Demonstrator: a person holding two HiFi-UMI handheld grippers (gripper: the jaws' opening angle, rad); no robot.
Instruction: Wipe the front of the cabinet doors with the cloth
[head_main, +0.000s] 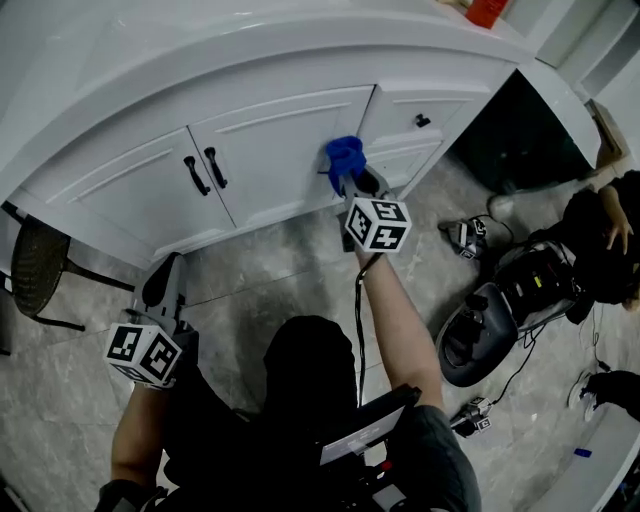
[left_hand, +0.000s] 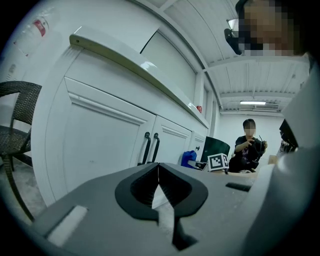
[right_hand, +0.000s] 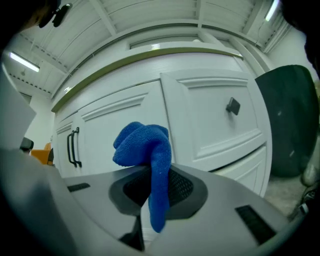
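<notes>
Two cabinet doors (head_main: 130, 190), two black handles (head_main: 196, 175) where they meet, one blue cloth (head_main: 344, 155). The left gripper (head_main: 160, 282), jaws closed on nothing, hangs below the left door. The right gripper (head_main: 358, 185) clamps the cloth, whose bunched end sticks out past the jaws at the right door's right edge.

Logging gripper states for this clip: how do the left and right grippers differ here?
The right gripper is shut on the blue cloth; the left gripper is shut on nothing. The right gripper is raised to the cabinet door; the left gripper sits low over the floor. Both carry a marker cube.
</notes>
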